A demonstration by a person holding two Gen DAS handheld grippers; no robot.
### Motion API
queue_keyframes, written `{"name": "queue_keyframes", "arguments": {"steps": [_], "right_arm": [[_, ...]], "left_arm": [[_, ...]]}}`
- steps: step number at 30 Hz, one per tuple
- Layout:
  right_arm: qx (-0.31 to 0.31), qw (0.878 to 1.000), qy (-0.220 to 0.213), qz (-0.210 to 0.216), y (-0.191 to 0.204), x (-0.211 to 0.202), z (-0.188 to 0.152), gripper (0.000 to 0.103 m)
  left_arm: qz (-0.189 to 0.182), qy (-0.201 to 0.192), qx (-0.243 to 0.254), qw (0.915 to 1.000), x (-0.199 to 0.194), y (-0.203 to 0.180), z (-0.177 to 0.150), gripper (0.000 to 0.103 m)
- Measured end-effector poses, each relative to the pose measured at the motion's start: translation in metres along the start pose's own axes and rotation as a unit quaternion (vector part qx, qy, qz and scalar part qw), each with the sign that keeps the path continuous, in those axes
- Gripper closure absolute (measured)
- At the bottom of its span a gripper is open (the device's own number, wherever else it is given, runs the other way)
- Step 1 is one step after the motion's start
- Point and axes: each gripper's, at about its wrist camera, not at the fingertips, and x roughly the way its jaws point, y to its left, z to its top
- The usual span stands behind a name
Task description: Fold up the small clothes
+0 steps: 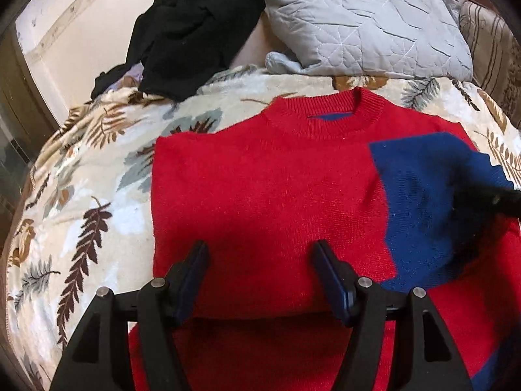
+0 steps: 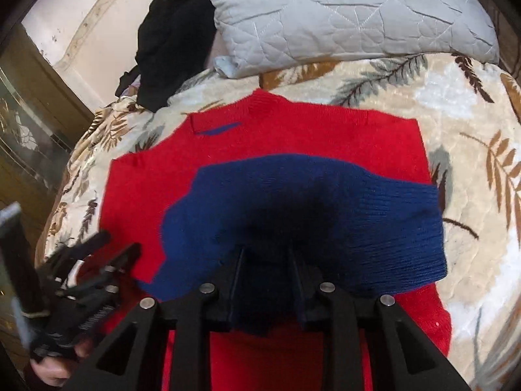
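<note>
A red sweater (image 1: 260, 179) lies flat, neck away from me, on a leaf-print blanket (image 1: 81, 228). Its blue sleeve (image 2: 293, 202) is folded across the chest. My left gripper (image 1: 260, 247) hovers open over the sweater's lower middle with nothing between its fingers; it also shows blurred at the right wrist view's lower left, left gripper (image 2: 97, 260). My right gripper (image 2: 266, 254) sits at the sleeve's near edge, jaws slightly parted, with blue fabric draped loosely between them. In the left wrist view the right gripper (image 1: 498, 198) is a dark blur at the right edge.
A grey quilted pillow (image 1: 358, 22) lies beyond the sweater's neck. A heap of black clothes (image 1: 189, 32) sits at the back left by a pale wall. The blanket drops away at the bed's left edge. A person's hand (image 2: 52, 371) holds the left gripper.
</note>
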Motion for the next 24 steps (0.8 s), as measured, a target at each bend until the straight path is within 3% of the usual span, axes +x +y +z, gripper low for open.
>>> {"name": "queue_keyframes", "arguments": {"steps": [3, 6, 10, 18, 20, 24], "right_arm": [[0.0, 1.0, -0.026, 0.001, 0.001, -0.012, 0.0, 0.073], [-0.007, 1.0, 0.027, -0.015, -0.001, 0.009, -0.007, 0.072], [-0.014, 1.0, 0.021, -0.015, 0.005, 0.002, -0.004, 0.073], [0.01, 0.999, -0.045, -0.002, -0.004, -0.007, 0.007, 0.073], [0.01, 0.999, -0.032, -0.027, -0.009, 0.004, 0.009, 0.072], [0.026, 0.999, -0.018, -0.015, -0.016, 0.006, 0.011, 0.072]], "left_arm": [[0.006, -0.002, -0.002, 1.0, 0.001, -0.001, -0.001, 0.034], [0.01, -0.004, -0.001, 0.9999, 0.0, -0.003, -0.003, 0.034], [0.012, -0.007, 0.001, 0.9999, -0.001, -0.003, -0.003, 0.034], [0.014, -0.01, 0.002, 0.9999, 0.0, -0.004, -0.004, 0.034], [0.015, -0.009, 0.002, 0.9999, 0.001, -0.004, -0.004, 0.034], [0.012, -0.007, -0.003, 0.9999, 0.002, -0.003, -0.004, 0.032]]}}
